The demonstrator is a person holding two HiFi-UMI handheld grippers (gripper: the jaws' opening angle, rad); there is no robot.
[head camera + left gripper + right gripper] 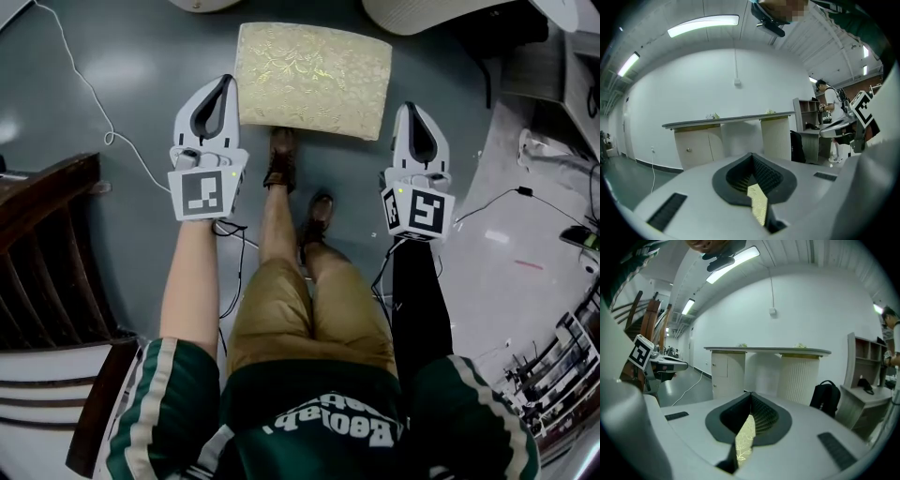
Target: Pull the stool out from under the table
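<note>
Gold-brocade stool (312, 80) stands clear of desk (422, 14); left gripper (223, 86) and right gripper (411, 111) flank it, fingers closed on nothing. Pull looks finished; nothing further needed.

One stool (313, 80), two tongs (223, 86) (413, 112)

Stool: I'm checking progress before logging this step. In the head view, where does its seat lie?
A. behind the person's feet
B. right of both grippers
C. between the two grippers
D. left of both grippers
C: the stool lies between the left gripper and the right gripper.
</note>
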